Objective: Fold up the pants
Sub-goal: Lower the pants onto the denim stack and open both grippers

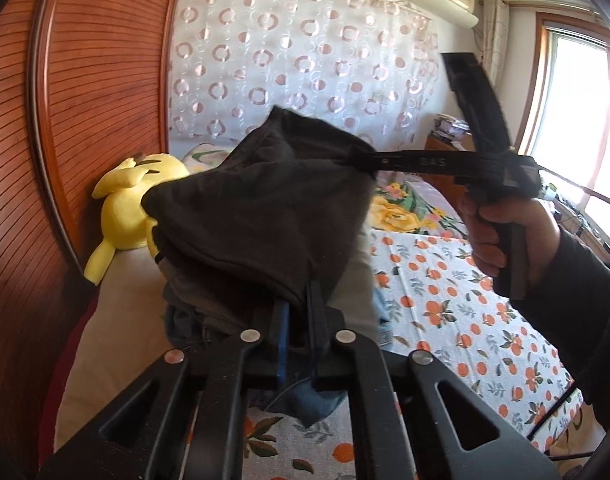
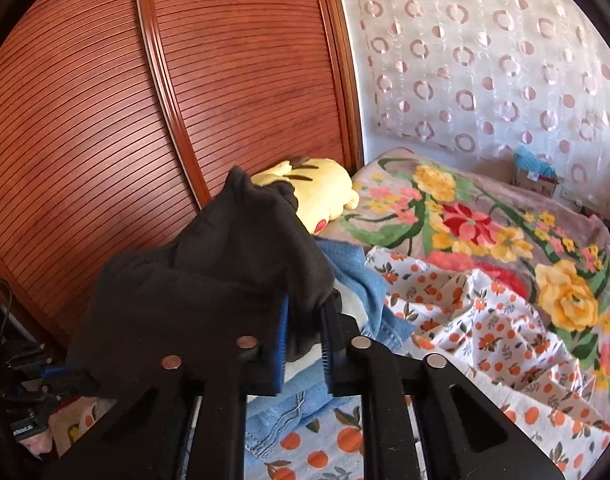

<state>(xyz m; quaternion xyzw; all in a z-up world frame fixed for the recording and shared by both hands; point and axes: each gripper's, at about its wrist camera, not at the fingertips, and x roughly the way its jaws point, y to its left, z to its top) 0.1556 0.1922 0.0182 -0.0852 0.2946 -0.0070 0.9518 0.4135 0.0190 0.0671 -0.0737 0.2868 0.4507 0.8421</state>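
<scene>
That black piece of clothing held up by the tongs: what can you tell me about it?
The black pants look like soft, matte knit fabric with a stitched hem along one edge. They are bunched and lifted above the bed, not lying flat. The left tongs pinch them from below, and the right tongs are shut on another part; in the left view those tongs grip the right-hand edge. Blue denim lies underneath on the orange-print sheet.

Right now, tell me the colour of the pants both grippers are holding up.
Black pants, plain and unpatterned; best seen in the right wrist view.
</scene>
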